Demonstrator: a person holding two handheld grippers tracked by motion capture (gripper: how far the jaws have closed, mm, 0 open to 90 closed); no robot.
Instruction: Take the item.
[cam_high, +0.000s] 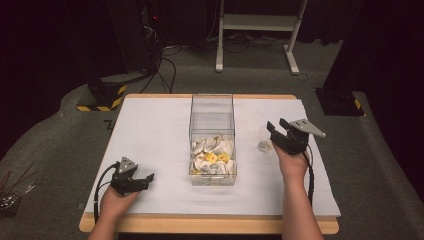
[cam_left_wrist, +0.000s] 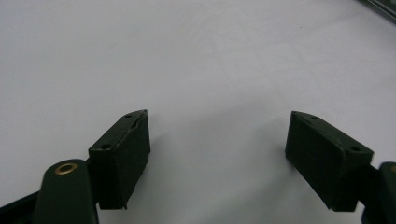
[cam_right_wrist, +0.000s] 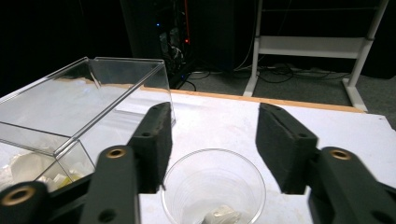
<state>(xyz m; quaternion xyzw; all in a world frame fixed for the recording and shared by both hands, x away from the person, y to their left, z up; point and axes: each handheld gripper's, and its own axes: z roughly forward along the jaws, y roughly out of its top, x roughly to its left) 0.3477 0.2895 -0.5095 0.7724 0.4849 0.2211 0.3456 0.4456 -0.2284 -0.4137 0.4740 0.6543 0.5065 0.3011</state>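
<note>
Clearly, the right gripper (cam_right_wrist: 212, 140) stands with its jaws apart, astride the clear plastic cup (cam_right_wrist: 214, 189) at the bottom centre of its own view, pads not pressing the rim; a pale scrap lies inside. Left of the cup in the high view sits the clear box (cam_high: 212, 120) of shells. At lower left, the left gripper (cam_left_wrist: 217, 140) gapes wide over bare white table (cam_left_wrist: 187, 46), holding nothing.
</note>
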